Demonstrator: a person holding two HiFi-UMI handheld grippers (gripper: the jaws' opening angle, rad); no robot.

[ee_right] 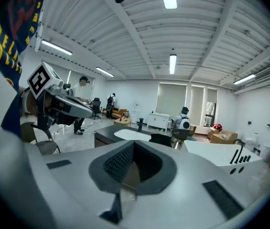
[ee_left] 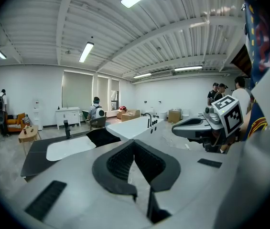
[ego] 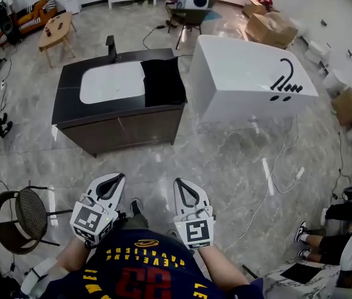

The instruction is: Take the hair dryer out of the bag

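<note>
Two closed, empty tools hover near the body: left gripper (ego: 116,179) and right gripper (ego: 180,184). No dryer shows; presumably it's inside the black bag (ego: 162,81) on the far counter (ego: 68,89). Pinching only fabric could drag the bag off

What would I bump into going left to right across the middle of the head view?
The sink → black bag → bathtub → cardboard box.
</note>
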